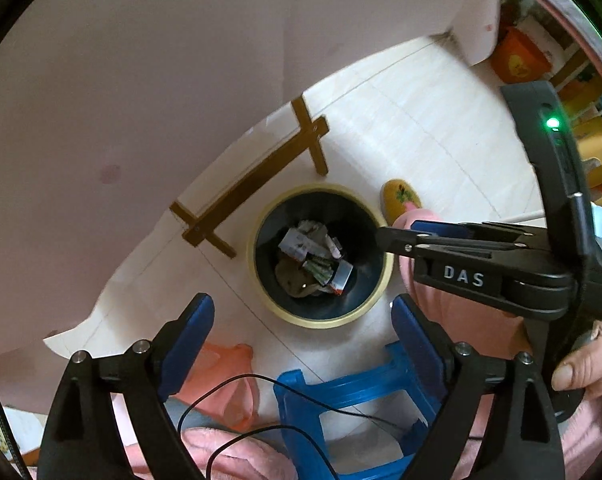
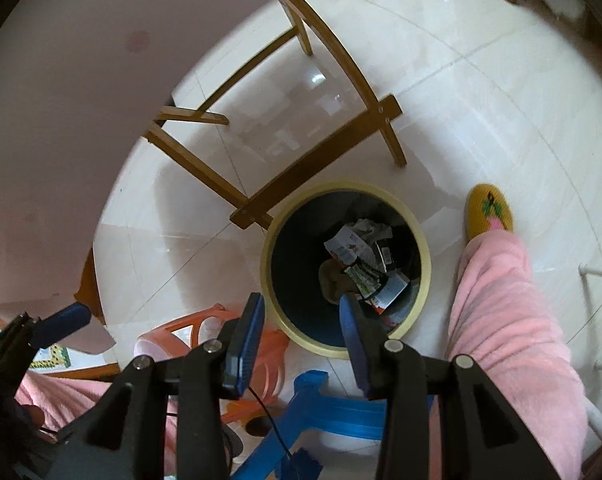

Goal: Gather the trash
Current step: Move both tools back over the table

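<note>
Trash (image 1: 313, 258) in bin (image 1: 261, 272), below 2 open tools (both empty)

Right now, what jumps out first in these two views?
The round dark trash bin with a pale yellow rim on the white tiled floor, centre of both views, with crumpled paper and packaging at its bottom. Both grippers hang above it with open, empty jaws: the left gripper and the right gripper. Beside the bin stand a pink fleecy trouser leg and a yellow embroidered slipper.
</note>
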`<state>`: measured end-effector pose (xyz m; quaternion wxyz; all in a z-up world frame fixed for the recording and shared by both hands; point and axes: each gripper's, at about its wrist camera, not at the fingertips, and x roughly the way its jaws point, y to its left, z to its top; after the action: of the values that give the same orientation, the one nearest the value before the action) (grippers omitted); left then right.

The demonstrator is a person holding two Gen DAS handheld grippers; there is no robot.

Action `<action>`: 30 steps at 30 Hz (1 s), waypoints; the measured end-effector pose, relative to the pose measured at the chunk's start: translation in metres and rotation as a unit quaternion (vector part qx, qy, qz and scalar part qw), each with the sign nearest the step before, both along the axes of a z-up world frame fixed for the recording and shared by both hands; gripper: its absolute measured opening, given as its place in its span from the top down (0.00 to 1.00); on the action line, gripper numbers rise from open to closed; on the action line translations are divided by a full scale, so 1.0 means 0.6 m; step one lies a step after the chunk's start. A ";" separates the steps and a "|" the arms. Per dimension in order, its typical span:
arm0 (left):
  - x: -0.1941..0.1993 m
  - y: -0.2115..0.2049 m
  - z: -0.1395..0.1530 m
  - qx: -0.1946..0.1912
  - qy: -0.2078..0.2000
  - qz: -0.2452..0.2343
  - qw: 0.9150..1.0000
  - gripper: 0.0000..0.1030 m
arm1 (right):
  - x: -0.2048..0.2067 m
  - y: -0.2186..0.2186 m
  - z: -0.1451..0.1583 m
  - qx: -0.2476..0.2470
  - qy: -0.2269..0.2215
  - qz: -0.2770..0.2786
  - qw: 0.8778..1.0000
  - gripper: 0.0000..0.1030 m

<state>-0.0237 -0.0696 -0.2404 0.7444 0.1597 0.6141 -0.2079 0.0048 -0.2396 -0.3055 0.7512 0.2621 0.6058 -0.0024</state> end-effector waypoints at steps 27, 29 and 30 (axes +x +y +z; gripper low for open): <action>0.121 0.061 0.450 -0.051 -0.229 0.032 0.971 0.13 | 0.117 -0.025 0.478 -0.066 -0.244 0.095 0.963 0.41; 0.170 0.077 0.458 -0.053 -0.219 0.050 0.973 0.13 | 0.151 -0.025 0.498 -0.075 -0.251 0.098 0.960 0.41; 0.205 0.087 0.465 -0.054 -0.212 0.064 0.974 0.13 | 0.168 -0.025 0.508 -0.077 -0.255 0.099 0.959 0.41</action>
<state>0.0996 -0.0172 0.0386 0.8769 0.1200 0.4392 -0.1543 0.1055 -0.2548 -0.0010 0.8951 0.1336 0.4153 0.0924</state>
